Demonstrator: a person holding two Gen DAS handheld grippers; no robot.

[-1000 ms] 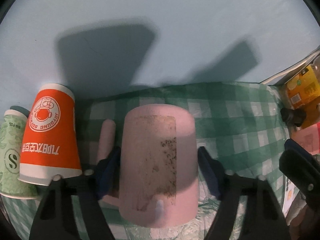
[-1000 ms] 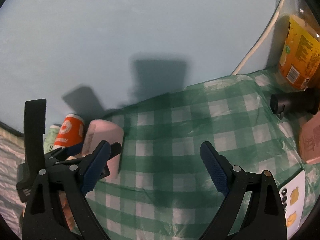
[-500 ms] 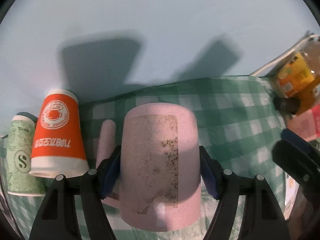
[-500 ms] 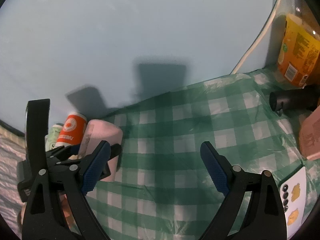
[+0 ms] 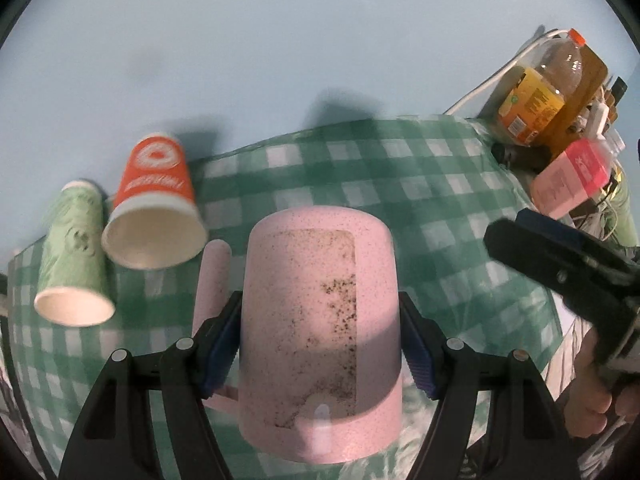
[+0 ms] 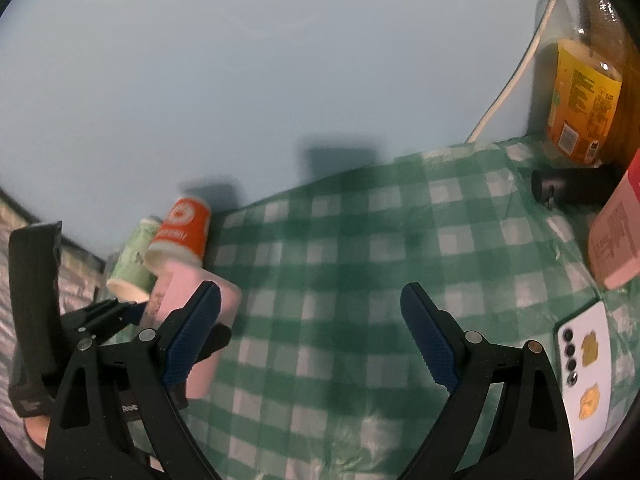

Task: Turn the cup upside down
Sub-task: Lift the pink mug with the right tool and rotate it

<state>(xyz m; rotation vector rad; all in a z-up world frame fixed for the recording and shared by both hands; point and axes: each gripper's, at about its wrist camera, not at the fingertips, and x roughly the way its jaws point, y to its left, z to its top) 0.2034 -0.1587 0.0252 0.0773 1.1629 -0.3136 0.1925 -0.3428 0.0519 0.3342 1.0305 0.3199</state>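
Note:
A pink speckled mug (image 5: pixel 320 328) with a side handle is held upside down, base pointing away, between the blue pads of my left gripper (image 5: pixel 320 340), which is shut on it above the green checked tablecloth (image 5: pixel 420 200). The mug also shows at the left of the right wrist view (image 6: pixel 192 300). An orange paper cup (image 5: pixel 154 204) and a green paper cup (image 5: pixel 74 252) lie to its left, rims toward the camera. My right gripper (image 6: pixel 310 336) is open and empty over the middle of the cloth.
At the right edge stand a large juice bottle (image 6: pixel 584 96), a black cylinder (image 6: pixel 572 190), a pink carton (image 6: pixel 616 232) and a white phone (image 6: pixel 586 376). A pale blue wall (image 6: pixel 280 60) rises behind the table.
My left gripper has lifted and tilted with the mug, so the paper cups now show their open rims. The right gripper has barely moved.

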